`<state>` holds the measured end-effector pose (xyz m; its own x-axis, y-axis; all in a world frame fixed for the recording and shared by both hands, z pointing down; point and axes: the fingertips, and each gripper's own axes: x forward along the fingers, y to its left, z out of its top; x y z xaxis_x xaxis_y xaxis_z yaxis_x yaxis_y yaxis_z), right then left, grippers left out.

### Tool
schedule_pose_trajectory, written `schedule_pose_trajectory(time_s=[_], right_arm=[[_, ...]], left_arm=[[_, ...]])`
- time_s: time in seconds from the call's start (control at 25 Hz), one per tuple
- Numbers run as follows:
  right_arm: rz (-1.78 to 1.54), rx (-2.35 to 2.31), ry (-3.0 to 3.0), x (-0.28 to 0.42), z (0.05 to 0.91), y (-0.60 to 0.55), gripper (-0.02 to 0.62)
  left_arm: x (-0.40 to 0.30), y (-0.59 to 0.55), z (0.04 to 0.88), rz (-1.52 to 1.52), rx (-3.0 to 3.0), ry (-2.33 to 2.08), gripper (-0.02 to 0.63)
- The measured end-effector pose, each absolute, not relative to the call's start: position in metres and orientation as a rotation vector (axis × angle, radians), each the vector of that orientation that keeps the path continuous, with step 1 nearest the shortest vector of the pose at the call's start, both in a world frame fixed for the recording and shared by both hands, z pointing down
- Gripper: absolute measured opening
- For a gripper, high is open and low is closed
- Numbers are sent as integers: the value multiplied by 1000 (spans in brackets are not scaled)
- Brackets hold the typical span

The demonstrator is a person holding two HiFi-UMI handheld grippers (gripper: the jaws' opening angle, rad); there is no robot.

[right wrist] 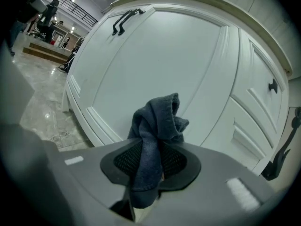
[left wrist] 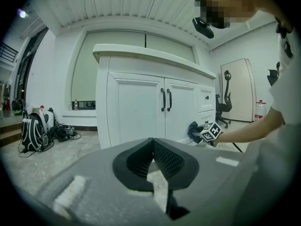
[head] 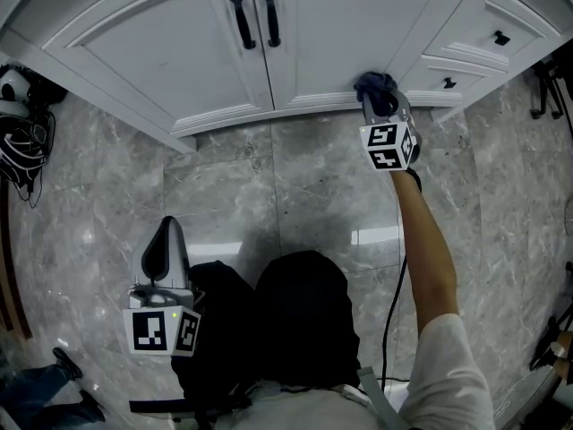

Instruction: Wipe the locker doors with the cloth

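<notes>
One dark blue cloth (right wrist: 157, 140) is pinched in the right tongs (right wrist: 153, 161), whose pads are clenched on its lower part. Its long axis runs along the line of the tongs. In the right gripper view a narrow tail hangs below the pads at lower centre. From there the strip rises to a bunched, folded end at mid-frame that points at the white door beyond.

In the head view the cloth (head: 376, 85) sits right of centre in the upper part of the frame. It is at the bottom rail of the right-hand one of the two locker doors (head: 349, 25), just above the base moulding. It looks to lie against the panel, though real contact cannot be told. The right tongs (head: 380, 104) point up the frame toward that door, with their marker cube behind them. A bare forearm (head: 428, 258) runs down to the lower right. Two dark handles (head: 242, 18) stand side by side at the seam between the doors, at top centre. Drawers (head: 474, 25) with small dark knobs lie to the right of the doors.

The left tongs (head: 165, 247) are well apart from the locker, at lower left of the head view over the grey marble floor (head: 269, 186). In the left gripper view their tips meet with nothing between them, clenched on air. Beyond them the locker fills mid-frame, a backpack (left wrist: 34, 133) sits on the floor at the left edge, and an office chair (left wrist: 225, 100) stands at the right.
</notes>
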<state>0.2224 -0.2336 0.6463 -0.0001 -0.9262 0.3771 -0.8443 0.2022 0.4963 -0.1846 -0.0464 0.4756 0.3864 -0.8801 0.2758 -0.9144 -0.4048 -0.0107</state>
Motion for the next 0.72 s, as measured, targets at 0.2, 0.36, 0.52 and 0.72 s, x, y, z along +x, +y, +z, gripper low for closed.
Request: schedule_pose_trajectory(time_s=[0.2,0.36,0.52,0.72], right_arm=[[-87,1677,-1856,208,659,-235,104],[-52,1672,-1884,180,666,-237,104],[-30,1658,-1914,150,670,-240,104],[-7,1637,-1948,112,671,-244,104]], left_arm=[[-187,-48,480,361,2490,-1613,2],[-192,-48,482,357,2484,-1613,2],[-199,-49,483,347,2480,-1617,2],[-211,-47,488,312,2458,-1627,2]])
